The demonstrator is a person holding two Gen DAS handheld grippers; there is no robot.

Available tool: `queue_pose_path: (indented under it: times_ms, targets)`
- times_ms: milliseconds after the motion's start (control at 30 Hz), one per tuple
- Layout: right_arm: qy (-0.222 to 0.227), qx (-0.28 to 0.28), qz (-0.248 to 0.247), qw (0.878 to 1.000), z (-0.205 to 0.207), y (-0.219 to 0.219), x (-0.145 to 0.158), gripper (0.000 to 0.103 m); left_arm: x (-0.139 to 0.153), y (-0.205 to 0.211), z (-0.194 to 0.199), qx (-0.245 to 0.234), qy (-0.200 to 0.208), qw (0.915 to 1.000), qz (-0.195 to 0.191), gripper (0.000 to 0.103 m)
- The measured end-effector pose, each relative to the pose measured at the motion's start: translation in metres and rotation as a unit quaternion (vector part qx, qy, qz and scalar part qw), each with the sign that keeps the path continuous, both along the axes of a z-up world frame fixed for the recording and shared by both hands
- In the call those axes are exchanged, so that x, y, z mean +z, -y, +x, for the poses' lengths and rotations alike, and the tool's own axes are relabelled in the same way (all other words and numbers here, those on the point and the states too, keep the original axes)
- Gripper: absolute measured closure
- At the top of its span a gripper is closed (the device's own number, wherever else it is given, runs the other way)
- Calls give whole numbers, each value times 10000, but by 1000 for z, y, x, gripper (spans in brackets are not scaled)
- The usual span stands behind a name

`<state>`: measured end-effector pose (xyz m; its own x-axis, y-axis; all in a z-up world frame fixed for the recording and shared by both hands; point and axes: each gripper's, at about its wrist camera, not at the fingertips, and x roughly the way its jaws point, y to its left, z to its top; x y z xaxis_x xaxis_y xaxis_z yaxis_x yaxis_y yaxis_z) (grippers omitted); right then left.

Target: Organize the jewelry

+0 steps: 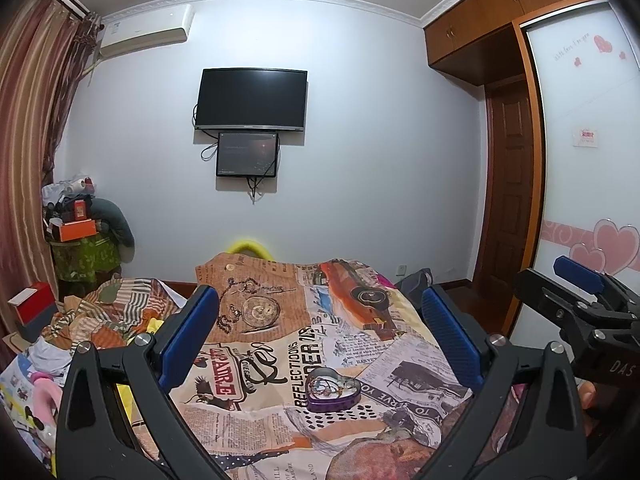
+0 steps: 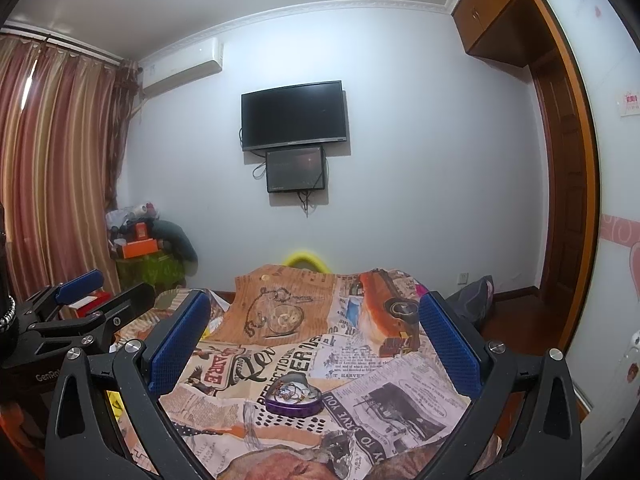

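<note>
A purple heart-shaped tin (image 1: 334, 390) lies open on the newspaper-print bed cover (image 1: 400, 364), with tangled jewelry inside it. My left gripper (image 1: 320, 332) hovers open above the cover, its blue pads wide apart, and the tin sits below and between them. In the right wrist view the same tin (image 2: 294, 397) lies low between the spread pads of my right gripper (image 2: 316, 338), which is also open and holds nothing. Each gripper shows at the edge of the other's view: the right gripper (image 1: 560, 284) on the right, the left gripper (image 2: 108, 292) on the left.
A pocket watch and chain (image 1: 256, 310) appear to be printed on the cover. Rumpled clothes (image 1: 104, 316) and a red box (image 1: 32, 304) lie left of the bed. A wardrobe with heart stickers (image 1: 592, 208) stands close on the right. A TV (image 1: 251, 99) hangs on the far wall.
</note>
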<state>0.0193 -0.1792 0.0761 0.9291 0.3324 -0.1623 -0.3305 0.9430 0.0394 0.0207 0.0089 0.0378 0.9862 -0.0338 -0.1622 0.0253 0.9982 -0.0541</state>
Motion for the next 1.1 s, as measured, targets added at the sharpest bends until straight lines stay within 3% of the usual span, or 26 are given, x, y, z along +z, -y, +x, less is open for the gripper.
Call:
queue_pose_path:
  times_ms: [1100]
  targets:
    - [-90, -55, -92, 9999, 10, -4, -5, 0, -5, 0, 9, -168, -123, 9998, 16, 1]
